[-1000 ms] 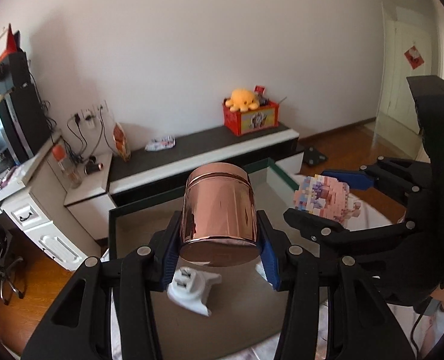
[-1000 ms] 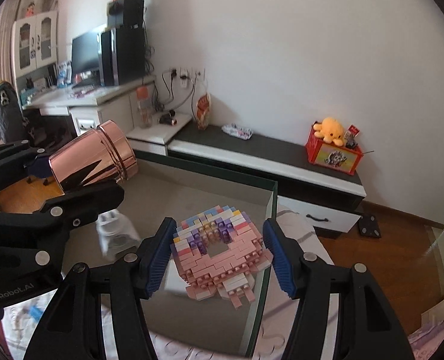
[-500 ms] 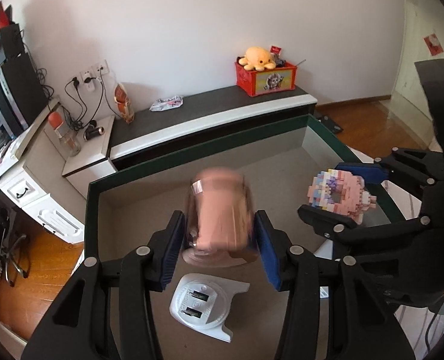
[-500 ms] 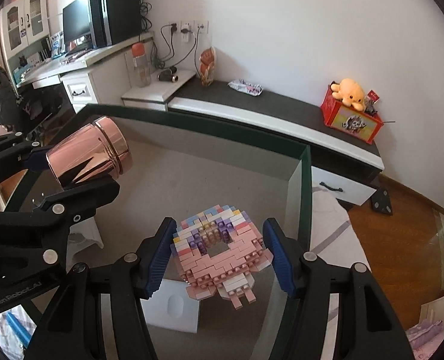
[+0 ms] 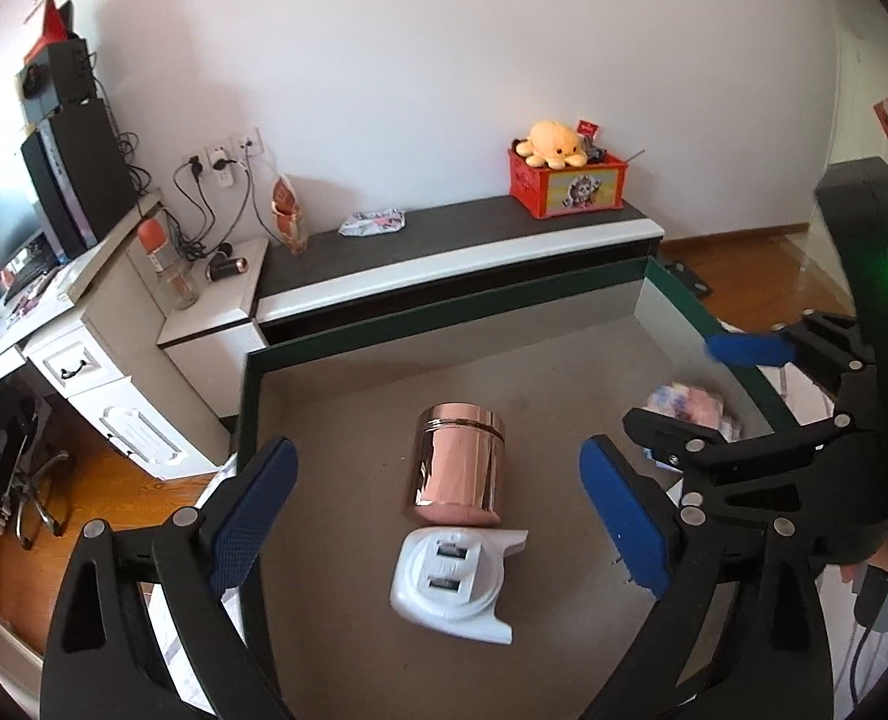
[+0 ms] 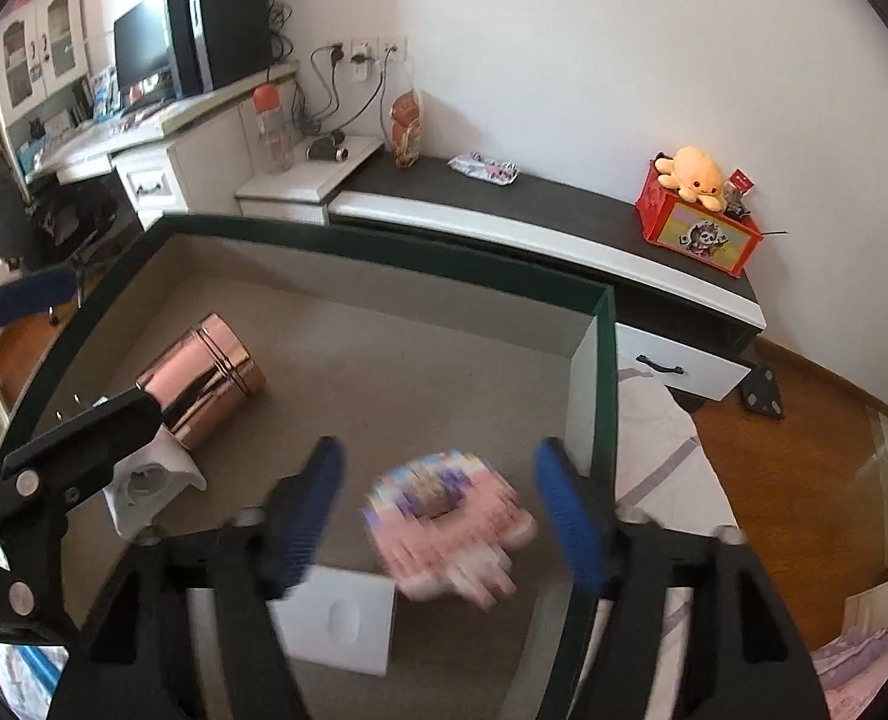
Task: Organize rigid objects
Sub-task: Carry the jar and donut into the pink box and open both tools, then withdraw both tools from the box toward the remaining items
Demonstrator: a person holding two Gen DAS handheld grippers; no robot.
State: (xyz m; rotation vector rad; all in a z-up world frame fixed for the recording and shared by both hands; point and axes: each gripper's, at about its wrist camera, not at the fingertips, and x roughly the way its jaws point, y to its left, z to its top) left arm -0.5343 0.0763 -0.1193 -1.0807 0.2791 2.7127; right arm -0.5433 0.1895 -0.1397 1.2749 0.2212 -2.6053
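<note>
Copper can [image 5: 457, 463] stands on box [image 5: 444, 315] floor, touching white plug [image 5: 455, 579]; left gripper [image 5: 438, 513] jaws opening, wide, clear of can. Blurred brick donut [image 6: 449, 521] sits between right gripper [image 6: 441, 513] pads, jaws opening, not pressing it, near box's right wall.

Plainly a lived-in home room, part lounge, part study. At twelve o'clock, a low black-and-white TV cabinet [image 5: 462, 258] against a plain white wall, bearing a red toy box [image 5: 567, 189] topped with an orange plush octopus [image 5: 555, 144]. At ten o'clock, a white desk [image 5: 54, 324] with monitor [image 6: 141, 51], speakers and wall sockets [image 5: 228, 150] trailing cables. Wooden floor [image 6: 804, 480] at four o'clock.
</note>
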